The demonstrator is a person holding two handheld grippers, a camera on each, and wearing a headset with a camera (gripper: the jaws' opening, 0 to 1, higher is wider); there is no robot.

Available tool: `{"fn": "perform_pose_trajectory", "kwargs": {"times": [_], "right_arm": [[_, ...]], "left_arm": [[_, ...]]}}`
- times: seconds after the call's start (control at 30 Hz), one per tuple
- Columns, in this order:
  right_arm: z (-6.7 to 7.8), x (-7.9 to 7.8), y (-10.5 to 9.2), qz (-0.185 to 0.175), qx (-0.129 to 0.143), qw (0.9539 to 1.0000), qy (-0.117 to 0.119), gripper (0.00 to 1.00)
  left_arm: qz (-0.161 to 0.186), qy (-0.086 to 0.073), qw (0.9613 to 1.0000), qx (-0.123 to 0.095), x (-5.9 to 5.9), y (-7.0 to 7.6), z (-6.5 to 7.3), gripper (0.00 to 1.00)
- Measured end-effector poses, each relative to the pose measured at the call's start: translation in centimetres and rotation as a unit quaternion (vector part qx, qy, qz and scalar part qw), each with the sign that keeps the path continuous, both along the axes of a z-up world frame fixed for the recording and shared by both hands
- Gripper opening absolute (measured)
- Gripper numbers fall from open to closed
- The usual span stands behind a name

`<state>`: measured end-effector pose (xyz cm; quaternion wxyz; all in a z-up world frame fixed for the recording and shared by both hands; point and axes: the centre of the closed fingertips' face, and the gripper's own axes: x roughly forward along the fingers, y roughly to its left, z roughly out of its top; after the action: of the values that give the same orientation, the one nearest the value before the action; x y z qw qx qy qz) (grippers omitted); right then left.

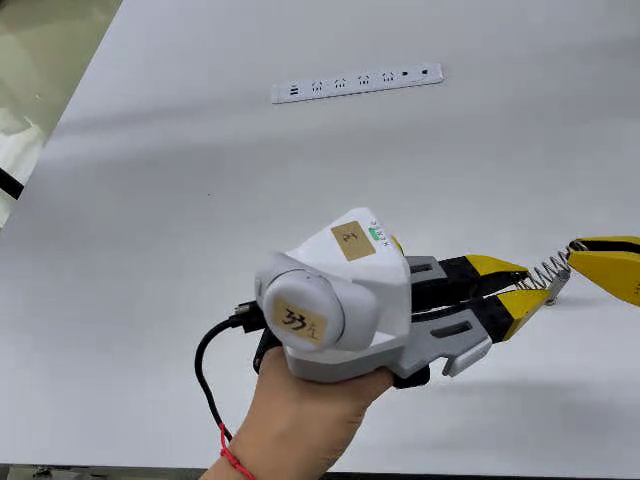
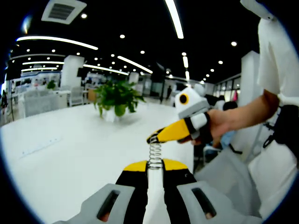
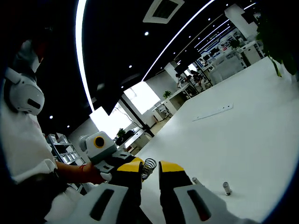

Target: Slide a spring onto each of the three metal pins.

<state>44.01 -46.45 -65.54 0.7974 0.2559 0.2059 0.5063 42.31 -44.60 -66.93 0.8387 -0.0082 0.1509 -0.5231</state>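
**Spring (image 1: pixel 548 270) held at both ends, at the right edge of the head view.**

One end is clamped in the narrowed jaws of the left gripper (image 1: pixel 515 287), and the other is enclosed by the right gripper (image 3: pixel 150 167); how firm that hold is cannot be told. If one end is released while the coil is bent, the spring could be flung across the smooth white table (image 1: pixel 300 180). If the grippers are drawn apart, it could be stretched. A pin (image 3: pixel 227 188) is seen at lower right. A power strip (image 1: pixel 357 82) lies near the top, and an open office with a plant (image 2: pixel 117 98) is seen behind.
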Motion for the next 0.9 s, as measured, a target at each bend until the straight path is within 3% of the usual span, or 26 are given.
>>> {"fn": "perform_pose_trajectory", "kwargs": {"times": [0.2, 0.57, 0.9], "right_arm": [[0.5, -0.2, 0.5, 0.01, -0.004, 0.9999, -0.008, 0.12], [0.9, -1.2, 1.5, 0.051, -0.042, 0.9974, -0.029, 0.12], [0.9, -2.0, 2.2, 0.098, -0.1, 0.988, -0.066, 0.12]], "left_arm": [[0.002, 0.001, 1.0, -0.005, 0.0, 0.1, 0.0, 0.11], [-0.008, 0.011, 0.9999, -0.009, -0.8, -0.1, -0.6, 0.1], [-0.024, 0.007, 0.9997, 0.004, -1.5, -0.4, -1.0, 0.1]]}}
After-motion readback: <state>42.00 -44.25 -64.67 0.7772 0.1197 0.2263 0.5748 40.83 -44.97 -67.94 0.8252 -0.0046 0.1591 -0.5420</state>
